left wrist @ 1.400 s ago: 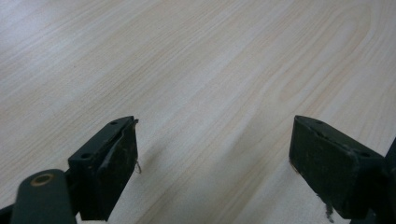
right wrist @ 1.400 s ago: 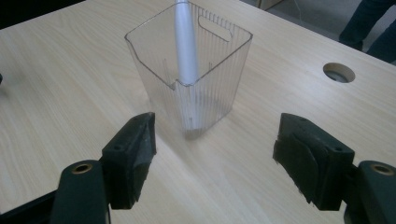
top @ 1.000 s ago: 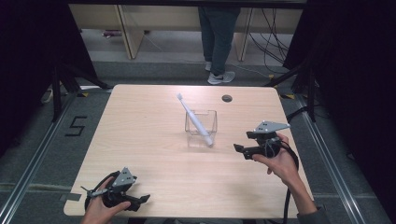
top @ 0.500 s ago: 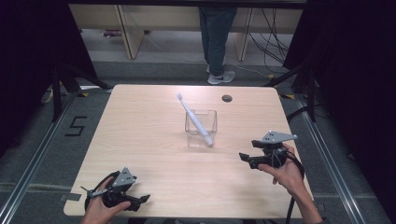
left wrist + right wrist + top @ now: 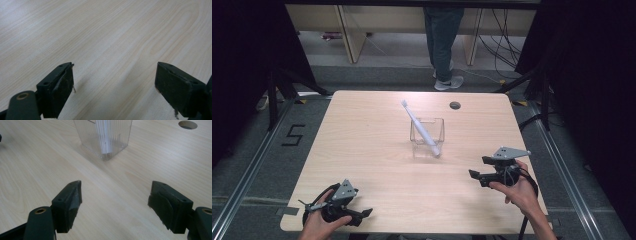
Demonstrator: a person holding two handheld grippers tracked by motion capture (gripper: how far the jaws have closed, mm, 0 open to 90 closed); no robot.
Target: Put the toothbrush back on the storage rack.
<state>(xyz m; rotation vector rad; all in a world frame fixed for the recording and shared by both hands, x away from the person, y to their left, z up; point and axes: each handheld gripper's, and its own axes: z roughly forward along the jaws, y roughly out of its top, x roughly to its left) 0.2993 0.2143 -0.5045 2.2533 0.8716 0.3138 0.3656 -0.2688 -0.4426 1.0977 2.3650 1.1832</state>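
1. Toothbrush [image 5: 419, 127] leans tilted inside the clear cup [image 5: 427, 136] mid-table, head poking above the rim, so the cup keeps it propped.
2. Right gripper [image 5: 477, 175] sits near the cup, jaws spread and empty, aimed toward it.
3. Left gripper [image 5: 362, 214] rests at the near table [image 5: 377, 175] edge, jaws spread, holding nothing.

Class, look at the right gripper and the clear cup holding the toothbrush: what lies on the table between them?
Nothing: bare wood separates the right gripper from the clear cup, as the right gripper view shows.
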